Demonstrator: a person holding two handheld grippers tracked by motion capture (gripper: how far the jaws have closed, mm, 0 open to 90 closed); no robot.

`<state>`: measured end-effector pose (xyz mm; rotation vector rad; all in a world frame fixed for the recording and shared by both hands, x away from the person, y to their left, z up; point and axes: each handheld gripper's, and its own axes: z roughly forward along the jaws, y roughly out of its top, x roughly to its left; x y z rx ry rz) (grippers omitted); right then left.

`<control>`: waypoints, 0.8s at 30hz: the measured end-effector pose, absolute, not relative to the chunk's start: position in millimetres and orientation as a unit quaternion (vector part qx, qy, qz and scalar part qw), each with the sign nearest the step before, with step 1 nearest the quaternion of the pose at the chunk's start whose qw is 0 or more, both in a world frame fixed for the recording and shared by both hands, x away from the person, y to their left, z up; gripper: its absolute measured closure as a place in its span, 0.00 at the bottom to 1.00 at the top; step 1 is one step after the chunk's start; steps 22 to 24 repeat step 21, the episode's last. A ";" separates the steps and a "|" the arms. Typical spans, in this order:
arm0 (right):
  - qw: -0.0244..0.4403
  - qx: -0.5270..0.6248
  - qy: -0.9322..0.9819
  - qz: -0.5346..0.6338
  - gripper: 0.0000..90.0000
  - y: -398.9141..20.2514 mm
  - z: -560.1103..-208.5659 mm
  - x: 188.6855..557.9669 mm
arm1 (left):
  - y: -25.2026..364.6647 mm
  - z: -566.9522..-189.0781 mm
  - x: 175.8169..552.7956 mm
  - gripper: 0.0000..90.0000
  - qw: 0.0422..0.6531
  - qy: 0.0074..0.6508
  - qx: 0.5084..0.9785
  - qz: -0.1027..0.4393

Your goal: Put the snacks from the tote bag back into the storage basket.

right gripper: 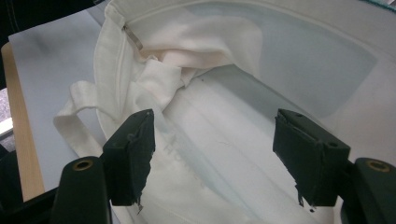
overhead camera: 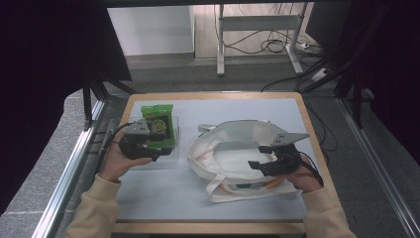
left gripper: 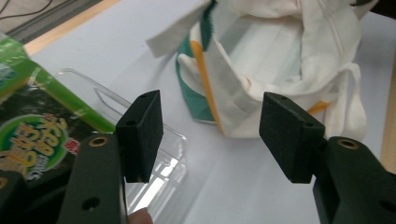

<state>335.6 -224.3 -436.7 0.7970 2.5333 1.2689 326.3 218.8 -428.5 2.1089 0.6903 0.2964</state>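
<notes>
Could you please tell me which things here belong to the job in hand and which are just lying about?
In the job: green snack packet, clear plastic tray under it, white tote bag, left gripper, right gripper.

Lying about: cables on the floor, metal stand.

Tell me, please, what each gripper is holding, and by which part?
Nothing is held: the left gripper stands open, and the right gripper stands open over the tote bag.

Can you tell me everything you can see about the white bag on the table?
The white bag is soft cloth, like a tote, lying crumpled on the pale table cover with its mouth wide open and looking empty inside. It has white strap handles and a green and orange print on the outside. The right gripper hangs over its open mouth, jaws apart. A clear tray sits beside it.
</notes>
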 end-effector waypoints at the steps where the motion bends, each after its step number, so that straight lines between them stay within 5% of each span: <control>1: 0.099 0.270 0.857 0.428 0.32 -224.5 -436.9 335.4 | 217.3 -430.8 323.6 0.44 0.434 0.277 0.849 0.121; 24: 0.103 0.271 0.846 0.447 0.32 -230.3 -435.3 330.0 | 203.0 -457.1 311.8 0.41 0.437 0.292 0.845 0.098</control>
